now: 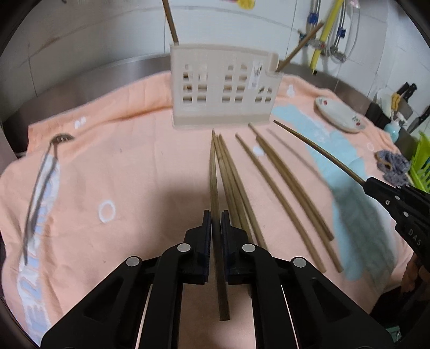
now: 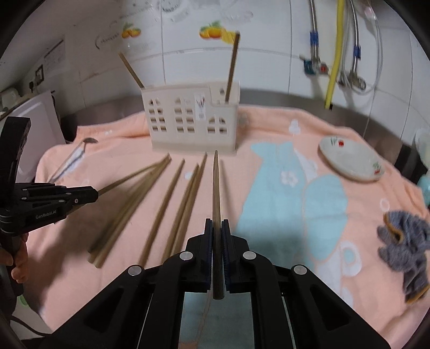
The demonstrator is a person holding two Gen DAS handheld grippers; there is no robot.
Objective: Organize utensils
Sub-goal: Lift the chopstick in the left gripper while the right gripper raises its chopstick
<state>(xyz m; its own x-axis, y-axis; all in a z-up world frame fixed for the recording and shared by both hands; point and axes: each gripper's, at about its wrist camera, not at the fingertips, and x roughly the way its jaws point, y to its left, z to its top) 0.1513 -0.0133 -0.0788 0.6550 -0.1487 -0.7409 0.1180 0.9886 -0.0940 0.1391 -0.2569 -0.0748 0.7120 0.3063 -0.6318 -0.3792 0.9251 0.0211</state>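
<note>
From my left wrist camera, my left gripper (image 1: 216, 224) is clamped on a single wooden chopstick (image 1: 215, 193), its long axis running straight ahead along the fingers, thin tip pointing at the cream utensil holder (image 1: 224, 88) that stands upright at the far side of the peach towel (image 1: 121, 171). Just right of the held stick, loose chopsticks (image 1: 279, 188) lie flat on the towel, fanned with their narrow ends toward the holder. Two more chopsticks stand in the holder, one leaning left at its left end (image 1: 170, 22), one leaning right from its right compartment (image 1: 298, 45). At the right edge, my right gripper (image 1: 376, 188) is closed on a darker chopstick (image 1: 317, 150) that angles up-left toward the holder. A fork (image 1: 43, 171) lies blurred on the towel at far left; a small plate (image 1: 340, 114) rests far right. From my right wrist camera, the right gripper (image 2: 217, 224) pinches its chopstick (image 2: 215, 188) lengthwise, tip aimed at the base of the holder (image 2: 192, 118) directly ahead. The loose chopsticks (image 2: 172, 204) spread on the towel (image 2: 268, 128) to its left, all roughly pointing holder-ward. My left gripper (image 2: 91, 194) enters from the left edge, closed on its chopstick (image 2: 129, 178), which points right and away toward the holder. The plate (image 2: 352, 158) sits to the right, and a grey cloth (image 2: 405, 247) lies crumpled at the near right.
</note>
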